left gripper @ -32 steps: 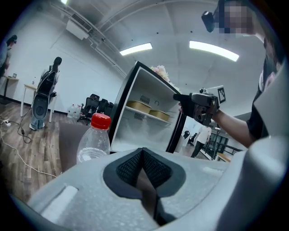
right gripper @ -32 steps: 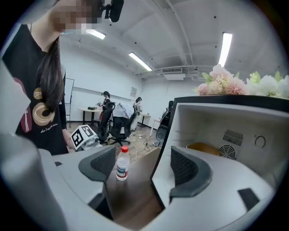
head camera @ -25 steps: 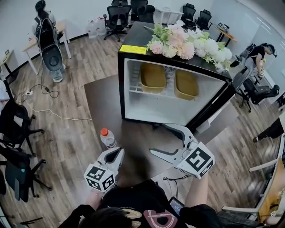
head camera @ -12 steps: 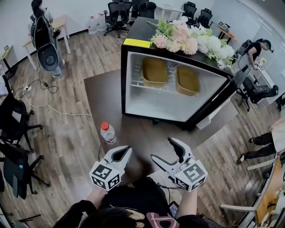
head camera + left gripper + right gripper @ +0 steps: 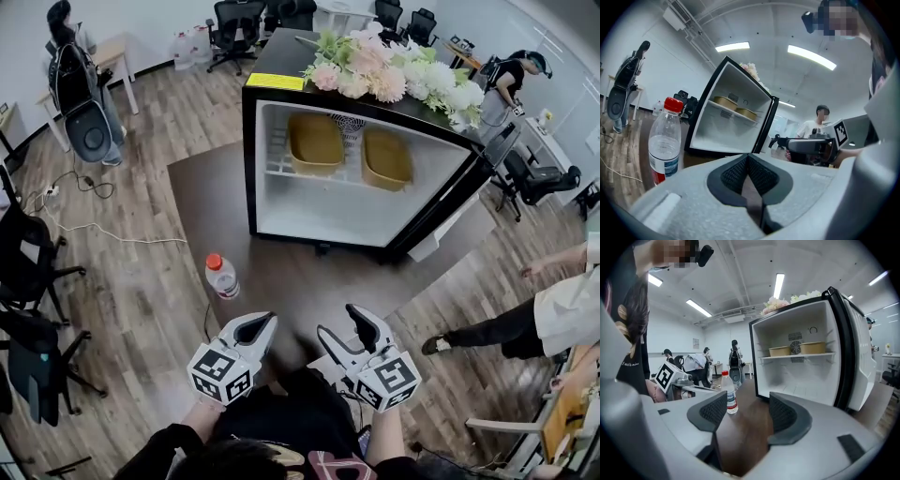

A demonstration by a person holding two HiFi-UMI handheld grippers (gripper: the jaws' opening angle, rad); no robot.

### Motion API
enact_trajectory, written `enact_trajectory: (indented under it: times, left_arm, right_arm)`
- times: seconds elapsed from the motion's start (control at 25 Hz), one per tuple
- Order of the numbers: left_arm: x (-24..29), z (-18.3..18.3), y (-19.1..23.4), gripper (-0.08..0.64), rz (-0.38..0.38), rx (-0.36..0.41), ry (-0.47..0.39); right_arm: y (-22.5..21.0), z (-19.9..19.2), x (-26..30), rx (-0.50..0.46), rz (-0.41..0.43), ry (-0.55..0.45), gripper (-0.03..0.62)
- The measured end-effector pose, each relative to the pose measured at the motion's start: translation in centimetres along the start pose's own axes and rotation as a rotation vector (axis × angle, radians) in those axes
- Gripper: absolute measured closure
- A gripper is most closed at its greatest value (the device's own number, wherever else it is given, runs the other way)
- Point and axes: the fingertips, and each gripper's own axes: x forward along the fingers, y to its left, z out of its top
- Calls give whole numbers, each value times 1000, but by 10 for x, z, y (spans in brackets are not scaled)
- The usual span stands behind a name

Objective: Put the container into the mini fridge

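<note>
The black mini fridge (image 5: 347, 202) stands open on the dark table (image 5: 202, 202). Two yellow containers (image 5: 315, 142) (image 5: 386, 157) sit side by side on its upper shelf, also seen in the right gripper view as containers (image 5: 779, 351) (image 5: 813, 348). My left gripper (image 5: 258, 325) is low near my body, its pads (image 5: 736, 173) pressed together, empty. My right gripper (image 5: 339, 321) hangs beside it, pointing at the fridge (image 5: 806, 376). Its jaws have just been closing but still stand apart with nothing between them. A red-capped water bottle (image 5: 222, 276) stands left of both grippers.
Pink and white flowers (image 5: 394, 75) lie on the fridge top. The fridge door (image 5: 459, 211) swings open to the right. A person in white (image 5: 553, 309) stands at the right. Office chairs (image 5: 33, 272) and a floor cable (image 5: 94, 234) lie left of the table.
Both grippers have drawn back from the fridge toward my body. The right one has sunk and rolled, and its jaws have narrowed. A person in white has entered at the right.
</note>
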Motion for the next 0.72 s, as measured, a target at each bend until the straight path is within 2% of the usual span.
enact_trajectory:
  times: [0.12,0.24,0.4,0.56,0.72]
  left_arm:
    - [3,-5,-7,552,-26,-1,11]
    - [4,-9,-11,552,-31,-9,13]
    - [-1,-16,-5,552,-17,-7,28]
    - [-2,-29,-2,552,-13,17,70]
    - [0,-40,-5,552,-27,-13,95]
  right_arm:
    - [10,-19,10,41,-9,9,359]
    - [16,-39,16,104,-36,13,377]
    - [22,-64,18,73,-64,71,403]
    - [11,-69,16,144,-114,42,449]
    - [1,-75,15,81,-170,92,480]
